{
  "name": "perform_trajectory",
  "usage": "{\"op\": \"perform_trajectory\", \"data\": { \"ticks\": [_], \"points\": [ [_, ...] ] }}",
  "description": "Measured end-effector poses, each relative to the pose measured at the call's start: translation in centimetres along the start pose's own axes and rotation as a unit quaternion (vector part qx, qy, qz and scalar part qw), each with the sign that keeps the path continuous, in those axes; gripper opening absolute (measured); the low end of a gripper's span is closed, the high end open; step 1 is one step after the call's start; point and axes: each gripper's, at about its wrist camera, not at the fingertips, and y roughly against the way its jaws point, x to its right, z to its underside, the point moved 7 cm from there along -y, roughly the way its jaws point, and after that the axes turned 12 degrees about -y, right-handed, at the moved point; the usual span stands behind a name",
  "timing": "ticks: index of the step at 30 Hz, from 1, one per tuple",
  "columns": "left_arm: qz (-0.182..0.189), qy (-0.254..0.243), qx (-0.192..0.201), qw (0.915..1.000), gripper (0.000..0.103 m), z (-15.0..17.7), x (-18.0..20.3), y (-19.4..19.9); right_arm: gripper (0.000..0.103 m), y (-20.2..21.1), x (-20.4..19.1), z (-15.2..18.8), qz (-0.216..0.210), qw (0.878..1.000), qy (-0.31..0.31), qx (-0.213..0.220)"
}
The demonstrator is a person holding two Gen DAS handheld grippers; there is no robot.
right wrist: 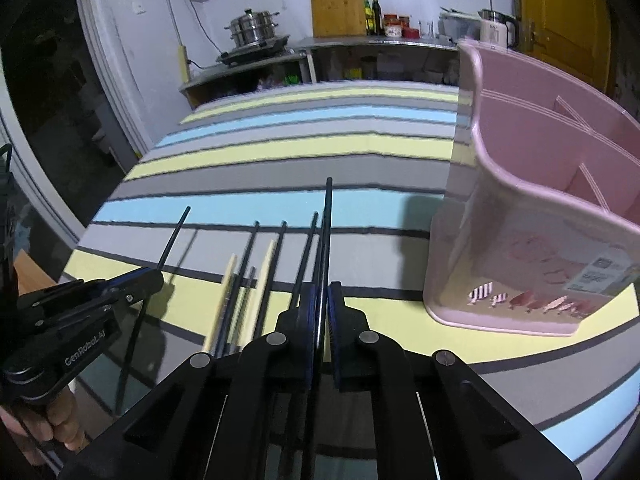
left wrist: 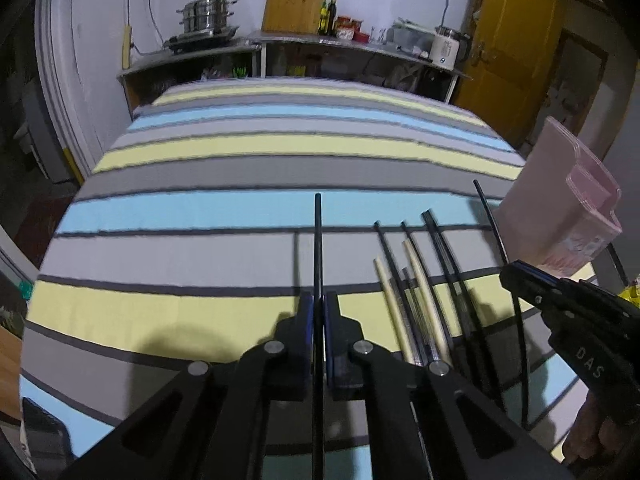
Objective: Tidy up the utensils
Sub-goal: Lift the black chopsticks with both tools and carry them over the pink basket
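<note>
My left gripper (left wrist: 319, 298) is shut on a black chopstick (left wrist: 318, 240) that points away over the striped cloth; it also shows in the right wrist view (right wrist: 154, 276), holding that chopstick (right wrist: 174, 236). My right gripper (right wrist: 320, 292) is shut on another black chopstick (right wrist: 327, 232); it appears in the left wrist view (left wrist: 516, 274) with its chopstick (left wrist: 490, 220). Several black chopsticks (left wrist: 444, 256) and two pale wooden ones (left wrist: 420, 280) lie on the cloth between the grippers. A pink divided utensil holder (right wrist: 532, 216) stands upright to the right, also in the left wrist view (left wrist: 560, 200).
The striped cloth (left wrist: 240, 208) covers a table. Behind it a counter (left wrist: 344, 42) carries a steel pot (left wrist: 208, 12), bottles, a wooden board and a kettle. A yellow door (left wrist: 516, 52) is at the back right.
</note>
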Motion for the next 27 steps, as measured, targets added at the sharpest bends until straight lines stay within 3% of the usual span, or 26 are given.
{"op": "perform_trajectory", "data": {
  "ticks": [18, 27],
  "points": [
    [0.003, -0.028, 0.093, 0.9953, 0.005, -3.2, 0.5, 10.7, 0.006, 9.4, -1.4, -1.7, -0.04, 0.996, -0.004, 0.082],
    [0.039, -0.018, 0.111, 0.9929, 0.006, -4.8, 1.5, 12.9, 0.006, 12.2, -0.7, -2.4, -0.051, 0.993, -0.017, 0.109]
  ]
}}
